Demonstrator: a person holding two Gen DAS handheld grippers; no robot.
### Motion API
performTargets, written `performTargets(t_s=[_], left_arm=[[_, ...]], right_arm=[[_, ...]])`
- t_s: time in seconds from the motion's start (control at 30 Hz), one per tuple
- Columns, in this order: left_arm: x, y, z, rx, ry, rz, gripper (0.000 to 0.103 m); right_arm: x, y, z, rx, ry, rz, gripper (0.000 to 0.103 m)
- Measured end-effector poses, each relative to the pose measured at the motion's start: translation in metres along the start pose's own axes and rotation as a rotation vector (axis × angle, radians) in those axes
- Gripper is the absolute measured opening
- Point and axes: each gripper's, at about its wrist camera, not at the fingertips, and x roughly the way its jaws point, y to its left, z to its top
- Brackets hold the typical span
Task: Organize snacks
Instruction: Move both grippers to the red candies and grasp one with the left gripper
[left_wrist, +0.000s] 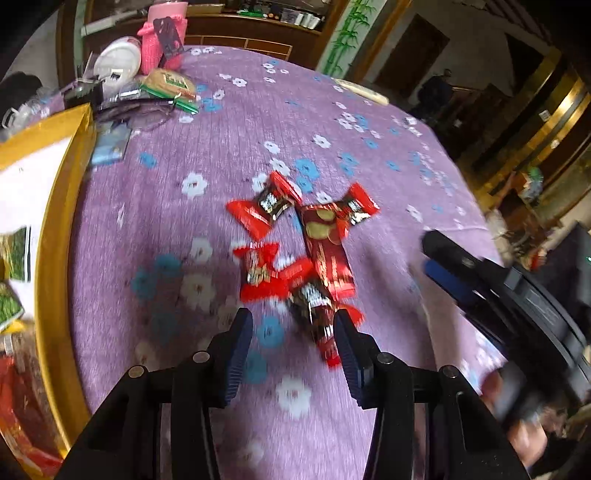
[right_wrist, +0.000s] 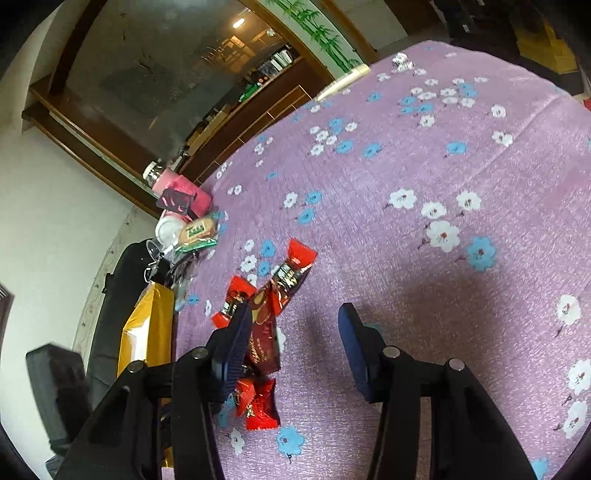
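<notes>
Several red-wrapped snacks (left_wrist: 295, 254) lie in a loose pile on the purple flowered tablecloth (left_wrist: 207, 140); a longer dark red packet (left_wrist: 327, 251) lies on top. My left gripper (left_wrist: 293, 332) is open and empty, just short of the pile, with its right finger beside the nearest snack (left_wrist: 317, 314). A gold-rimmed box (left_wrist: 55, 236) at the left holds green and red packets. My right gripper (right_wrist: 293, 338) is open and empty over bare cloth, with the pile (right_wrist: 266, 321) by its left finger. The right gripper also shows in the left wrist view (left_wrist: 461, 273).
Clutter sits at the far left corner: a pink bottle holder (left_wrist: 162, 40), a white plate (left_wrist: 118, 61), a green-edged biscuit pack (left_wrist: 170, 86) and a blue card (left_wrist: 110, 144). The gold box (right_wrist: 147, 328) also shows in the right wrist view. The table edge curves away at right.
</notes>
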Motion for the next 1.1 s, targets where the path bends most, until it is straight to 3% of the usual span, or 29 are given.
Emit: performTargets(t_s=[0.13,0.2,0.3,0.33,0.57,0.77,1.0,1.1], left_arm=[[0.021,-0.014,0.006,0.022,0.023,0.022,0.048],[0.021,-0.020,0.001,0.068,-0.020,0.063,0.046],[0.019,-0.019,-0.006,0.118,-0.059,0.119,0.021],[0.017,-0.015,-0.007,0.120,-0.061,0.110,0.020],[0.007,0.015,-0.006,0.097,-0.075,0.039,0.018],[-0.004,0.024,0.001,0.072,-0.130,0.037,0.018],[-0.021,0.029,0.002,0.055,-0.186,0.045,0.014],[-0.023,0.032,0.004,0.049,-0.192,0.053,0.014]], right_arm=[[-0.005,0.002,0.001,-0.021,-0.012,0.002,0.048],[-0.006,0.002,0.001,-0.024,-0.011,0.007,0.048],[-0.006,0.002,0.001,-0.030,-0.010,0.001,0.048],[-0.006,0.002,0.001,-0.030,-0.009,0.001,0.048],[0.006,0.011,-0.007,-0.099,0.027,-0.021,0.048],[0.028,0.027,-0.014,-0.137,0.112,-0.064,0.048],[0.075,0.065,-0.017,-0.270,0.204,-0.190,0.042],[0.087,0.082,-0.027,-0.406,0.177,-0.308,0.028]])
